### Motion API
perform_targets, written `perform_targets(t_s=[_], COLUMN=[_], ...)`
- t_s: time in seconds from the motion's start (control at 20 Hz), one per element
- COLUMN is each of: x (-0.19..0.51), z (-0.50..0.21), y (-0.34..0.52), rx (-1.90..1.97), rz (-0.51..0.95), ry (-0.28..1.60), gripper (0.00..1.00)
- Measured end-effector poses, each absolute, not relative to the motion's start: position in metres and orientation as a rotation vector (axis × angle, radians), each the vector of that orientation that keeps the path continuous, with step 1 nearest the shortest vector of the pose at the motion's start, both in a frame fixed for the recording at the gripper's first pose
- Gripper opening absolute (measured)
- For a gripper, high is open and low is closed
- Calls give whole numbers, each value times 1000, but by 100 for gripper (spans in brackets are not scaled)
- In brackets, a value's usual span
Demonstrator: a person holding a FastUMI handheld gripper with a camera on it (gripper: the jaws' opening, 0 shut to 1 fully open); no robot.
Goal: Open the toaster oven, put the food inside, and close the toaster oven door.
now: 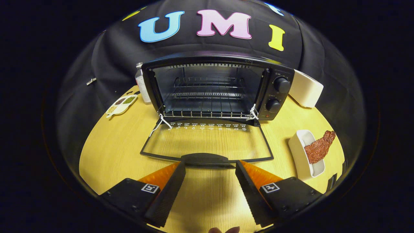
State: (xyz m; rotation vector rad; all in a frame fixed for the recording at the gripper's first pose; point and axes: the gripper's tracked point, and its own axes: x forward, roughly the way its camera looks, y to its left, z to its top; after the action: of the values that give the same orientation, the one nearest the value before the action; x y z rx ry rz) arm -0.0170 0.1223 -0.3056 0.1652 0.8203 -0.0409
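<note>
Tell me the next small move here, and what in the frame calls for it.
Probably swing the gripper toward the food lying in the white dish, beyond and beside the fingers. The toaster oven door already lies folded down flat, its handle just ahead of the open, empty fingers, and the rack inside is bare, so the opening step looks done.

Bottle mostly hidden behind the toaster oven, white container partly tucked behind its right side, dial markings too small to read, contents of the far-left divided dish indistinct, fingertips cut off nearest the camera.
</note>
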Motion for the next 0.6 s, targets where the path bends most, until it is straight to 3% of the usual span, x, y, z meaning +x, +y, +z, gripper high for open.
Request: perform_targets(t_s=[0.25,0.6], x=[-13,-7], z=[-281,-185], y=[106,47], rx=[192,188], rz=[-3,85], ry=[792,604], gripper=[98,98])
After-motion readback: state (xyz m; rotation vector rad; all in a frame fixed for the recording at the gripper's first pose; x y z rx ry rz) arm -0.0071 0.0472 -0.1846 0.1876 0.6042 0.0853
